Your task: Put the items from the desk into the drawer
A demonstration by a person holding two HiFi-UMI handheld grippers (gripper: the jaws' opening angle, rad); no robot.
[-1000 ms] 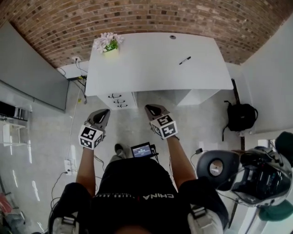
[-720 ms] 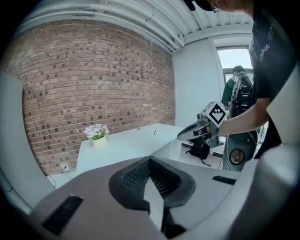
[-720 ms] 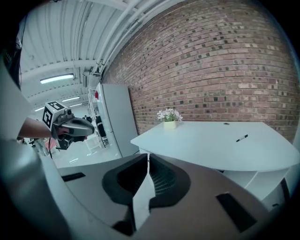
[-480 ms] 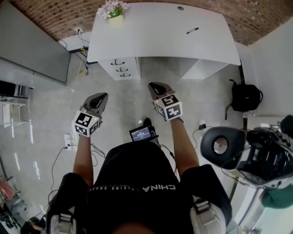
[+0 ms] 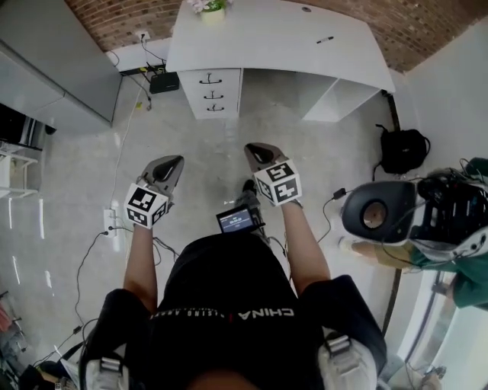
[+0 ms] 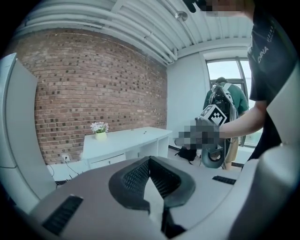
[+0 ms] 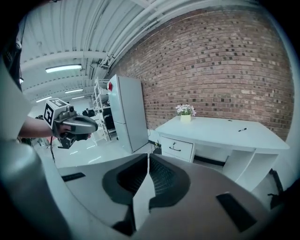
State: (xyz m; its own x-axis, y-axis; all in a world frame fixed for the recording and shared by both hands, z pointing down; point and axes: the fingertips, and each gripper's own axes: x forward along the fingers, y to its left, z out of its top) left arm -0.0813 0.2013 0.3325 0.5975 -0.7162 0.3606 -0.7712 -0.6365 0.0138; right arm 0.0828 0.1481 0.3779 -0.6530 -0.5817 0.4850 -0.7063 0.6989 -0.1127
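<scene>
A white desk (image 5: 274, 42) stands far ahead against the brick wall. A black pen (image 5: 325, 39) lies on its right part, and a small flower pot (image 5: 211, 7) stands at its back left corner. Under the left side is a drawer unit (image 5: 213, 93) with three shut drawers. My left gripper (image 5: 169, 166) and right gripper (image 5: 258, 152) are held over the floor, well short of the desk. Both are shut with nothing between the jaws. The right gripper view shows the desk (image 7: 220, 130), pen (image 7: 242, 129), pot (image 7: 185, 112) and drawers (image 7: 175, 147).
A grey cabinet (image 5: 53, 57) stands at the left wall. A black box (image 5: 163, 82) and cables lie beside the drawer unit. A black backpack (image 5: 402, 149) sits on the floor to the right, next to a grey chair (image 5: 375, 215) and a person in green (image 5: 473, 266).
The head camera now looks further back: the desk sits higher in the view and more floor shows. Both grippers stay shut in about the same stance.
</scene>
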